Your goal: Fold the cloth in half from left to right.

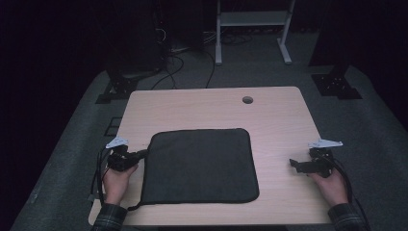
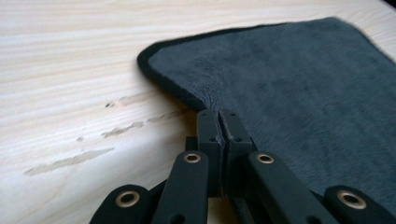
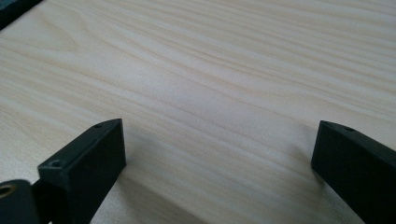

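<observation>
We pinch the dark cloth's left edge in our left gripper; next, fold it across while our right gripper waits released.

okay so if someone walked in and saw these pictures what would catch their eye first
A large dark cloth lies flat on the near middle of the pale wooden table. The left gripper is shut on its left edge, puckering the fabric. The right gripper rests open on bare wood to the cloth's right.
</observation>
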Available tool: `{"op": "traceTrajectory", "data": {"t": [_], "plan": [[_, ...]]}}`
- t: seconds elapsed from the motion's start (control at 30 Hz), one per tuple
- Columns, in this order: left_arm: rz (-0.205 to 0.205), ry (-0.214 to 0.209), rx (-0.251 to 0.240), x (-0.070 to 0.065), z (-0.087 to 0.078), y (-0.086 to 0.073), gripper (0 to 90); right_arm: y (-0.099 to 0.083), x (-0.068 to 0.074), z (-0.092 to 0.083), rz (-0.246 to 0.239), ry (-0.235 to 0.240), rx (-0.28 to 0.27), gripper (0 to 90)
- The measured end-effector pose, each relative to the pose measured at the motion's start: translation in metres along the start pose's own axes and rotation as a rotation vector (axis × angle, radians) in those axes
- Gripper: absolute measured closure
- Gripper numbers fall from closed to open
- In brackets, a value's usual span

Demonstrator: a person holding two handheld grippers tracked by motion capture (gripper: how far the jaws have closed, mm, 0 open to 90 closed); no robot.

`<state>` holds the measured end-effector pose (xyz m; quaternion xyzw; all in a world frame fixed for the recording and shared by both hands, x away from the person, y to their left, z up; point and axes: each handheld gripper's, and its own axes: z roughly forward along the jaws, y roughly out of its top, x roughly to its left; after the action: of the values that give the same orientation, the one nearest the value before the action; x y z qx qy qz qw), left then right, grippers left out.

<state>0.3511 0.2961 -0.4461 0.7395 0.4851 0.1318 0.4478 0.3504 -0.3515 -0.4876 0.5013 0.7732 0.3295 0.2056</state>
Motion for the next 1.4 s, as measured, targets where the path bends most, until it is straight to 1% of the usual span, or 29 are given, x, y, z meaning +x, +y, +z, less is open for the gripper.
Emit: {"op": "traceTrajectory", "data": {"t": [0.2,0.23,0.27,0.33,0.4,0.5,0.6,0.63,0.77,0.97,1.4], "plan": [[0.010,-0.071,-0.047,-0.010,0.001,0.008,87.9,0.000,0.000,0.000,0.000,0.000,0.000,1.9],[0.016,-0.085,-0.053,-0.012,0.002,0.010,87.9,0.000,0.000,0.000,0.000,0.000,0.000,1.9],[0.011,-0.106,-0.060,-0.014,0.003,0.011,87.9,0.000,0.000,0.000,0.000,0.000,0.000,1.9],[0.027,-0.133,-0.058,-0.020,0.005,0.015,87.7,0.000,0.000,0.000,0.001,0.000,0.000,1.9],[0.032,-0.162,-0.065,-0.026,0.007,0.019,87.7,0.000,0.000,0.000,0.001,0.000,0.000,1.9],[0.057,-0.203,-0.076,-0.037,0.011,0.024,87.7,0.000,0.000,0.000,0.000,0.001,0.000,1.9],[0.083,-0.240,-0.070,-0.048,0.017,0.029,87.7,0.000,0.000,0.000,0.000,0.001,0.000,1.9],[0.084,-0.253,-0.072,-0.050,0.019,0.030,87.7,0.000,0.000,0.000,0.000,0.001,0.000,1.9],[0.081,-0.287,-0.078,-0.058,0.027,0.035,87.8,0.000,0.000,0.000,0.000,0.001,0.000,1.9],[0.106,-0.328,-0.073,-0.073,0.042,0.045,87.8,0.000,0.000,0.000,0.000,0.002,0.000,1.9],[0.136,-0.421,-0.059,-0.107,0.076,0.061,87.9,0.000,0.000,0.000,-0.002,0.002,0.000,1.9]]}}
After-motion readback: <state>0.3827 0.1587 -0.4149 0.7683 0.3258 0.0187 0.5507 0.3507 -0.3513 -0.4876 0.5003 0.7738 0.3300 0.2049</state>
